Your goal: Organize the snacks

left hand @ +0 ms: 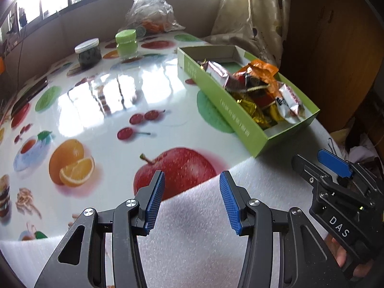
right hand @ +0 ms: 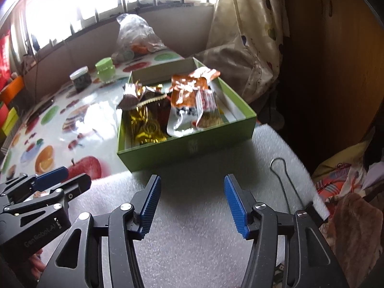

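The table (left hand: 100,88), under a glossy fruit-print cover, runs clear and bare from the middle out to 9 o'clock in the left wrist view; its near rim lies under a white foam sheet (left hand: 204,216). The green box (right hand: 189,148) sits at 12 o'clock in the right wrist view, its near corner resting on the foam, its right side close to the table's edge and a curtain (right hand: 252,36).

The left gripper (left hand: 192,199) points down over the foam's edge, jaws half apart and empty. The right gripper (right hand: 192,201) hangs just beside it, over the foam and short of the box, jaws wide with nothing between them. No earlier view shows whether it moved.

The snacks (right hand: 187,100), foil and orange packets, lie heaped inside the box. At 11 o'clock stand a dark jar (left hand: 87,52) and a green jar (left hand: 126,43), with a plastic bag (left hand: 151,9) behind. A wire loop (right hand: 280,175) lies on the foam at 2 o'clock.
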The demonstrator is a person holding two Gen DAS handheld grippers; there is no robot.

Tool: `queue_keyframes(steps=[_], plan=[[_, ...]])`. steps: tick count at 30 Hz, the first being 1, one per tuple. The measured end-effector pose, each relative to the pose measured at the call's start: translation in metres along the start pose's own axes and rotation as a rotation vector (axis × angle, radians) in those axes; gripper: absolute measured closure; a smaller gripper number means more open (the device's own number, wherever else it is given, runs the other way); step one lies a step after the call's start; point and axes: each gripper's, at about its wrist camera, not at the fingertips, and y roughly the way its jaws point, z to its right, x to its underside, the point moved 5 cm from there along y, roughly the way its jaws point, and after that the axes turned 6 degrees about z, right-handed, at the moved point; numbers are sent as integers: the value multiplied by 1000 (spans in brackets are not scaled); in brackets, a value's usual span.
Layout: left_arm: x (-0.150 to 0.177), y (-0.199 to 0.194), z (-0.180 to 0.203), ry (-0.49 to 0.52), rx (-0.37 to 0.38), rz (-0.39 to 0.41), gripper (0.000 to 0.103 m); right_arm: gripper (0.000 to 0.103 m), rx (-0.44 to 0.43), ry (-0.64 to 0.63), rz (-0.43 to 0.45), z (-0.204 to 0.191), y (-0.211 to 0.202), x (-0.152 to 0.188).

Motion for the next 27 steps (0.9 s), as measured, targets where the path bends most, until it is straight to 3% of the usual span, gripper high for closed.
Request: queue_keyframes(steps=[6,11,27], plan=[[6,3,0,2,-3,-6,54,47,27,-25,6,-3,4,6],[7,5,-7,-34,-13,0,42,46,44,-20,22,-3,4,9],[9,3,-8,-44,-9,23,41,46,77,-13,35,-6,4,10]])
